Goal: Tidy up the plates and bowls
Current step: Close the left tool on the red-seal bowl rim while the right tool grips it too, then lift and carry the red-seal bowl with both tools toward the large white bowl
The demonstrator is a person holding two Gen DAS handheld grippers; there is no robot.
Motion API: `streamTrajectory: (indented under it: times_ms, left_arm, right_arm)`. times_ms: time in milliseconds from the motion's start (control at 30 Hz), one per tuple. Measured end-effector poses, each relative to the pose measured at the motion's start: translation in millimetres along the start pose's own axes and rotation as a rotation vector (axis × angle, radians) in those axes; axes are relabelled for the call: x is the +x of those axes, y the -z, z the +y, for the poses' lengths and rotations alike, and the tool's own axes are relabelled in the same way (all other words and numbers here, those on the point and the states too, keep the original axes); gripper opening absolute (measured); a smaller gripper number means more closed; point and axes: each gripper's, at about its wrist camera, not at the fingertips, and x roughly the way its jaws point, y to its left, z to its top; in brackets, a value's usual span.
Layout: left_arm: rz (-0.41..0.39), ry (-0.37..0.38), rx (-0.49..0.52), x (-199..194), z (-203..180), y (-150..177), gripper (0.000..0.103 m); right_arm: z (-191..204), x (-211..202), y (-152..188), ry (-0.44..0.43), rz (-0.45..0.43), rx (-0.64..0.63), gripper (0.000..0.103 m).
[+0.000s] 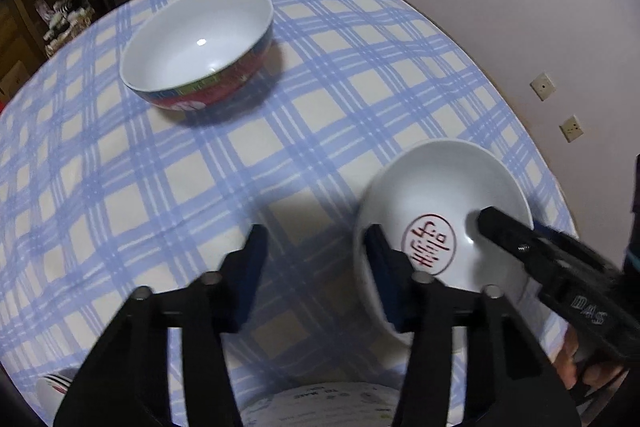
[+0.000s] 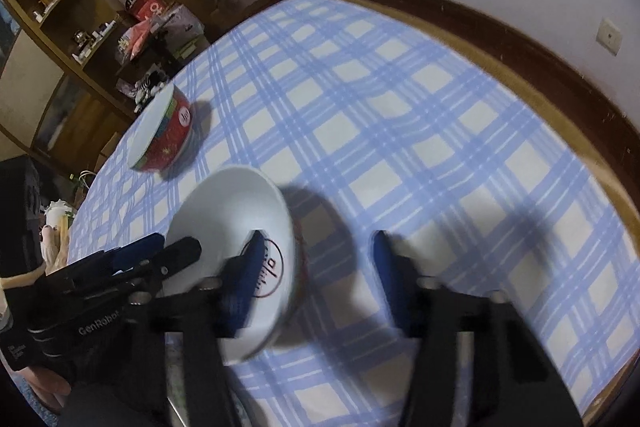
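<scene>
Left gripper (image 1: 318,247): jaws part open, nothing clamped. I see its right finger (image 1: 386,267) over the near rim of the white bowl (image 1: 436,187) and its left finger out over the cloth (image 1: 120,167), so the rim sits in the gap without either pad pressing on it.

Right gripper (image 2: 316,251): same on the opposite rim. One finger (image 2: 250,267) is inside the bowl by the red seal, the other outside above the cloth. The gap is wide and there is no grip.

The white bowl sits on the checked cloth at the near edge of the table, between the two grippers. I cannot tell whether it stands flat or tips.

The red bowl (image 1: 196,43) stands upright farther back on the cloth, well apart from the white one.

The edge of a printed plate (image 1: 320,399) shows just below the left gripper.
</scene>
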Motion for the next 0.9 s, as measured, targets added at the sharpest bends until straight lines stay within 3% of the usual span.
streamTrajectory:
  times_ms: [100, 233, 400, 900]
  left_arm:
    - [0.005, 0.024, -0.012, -0.2, -1.8, 0.0, 0.039]
    - [0.018, 0.038, -0.008, 3.7, -5.9, 0.9, 0.03]
    - [0.012, 0.047, -0.023, 4.3, -10.8, 1.8, 0.021]
    - [0.021, 0.056, -0.03, -0.8, -22.1, 7.9, 0.017]
  right_arm:
    - [-6.0, 2.2, 1.9, -0.051, 0.009, 0.034, 0.032]
    - [-2.8, 3.0, 3.3, -0.065, 0.008, 0.018, 0.028]
    - [2.8, 3.2, 3.3, -0.083, 0.002, -0.006, 0.015]
    - [3.9, -4.9, 10.6, -0.094, -0.008, -0.028, 0.015]
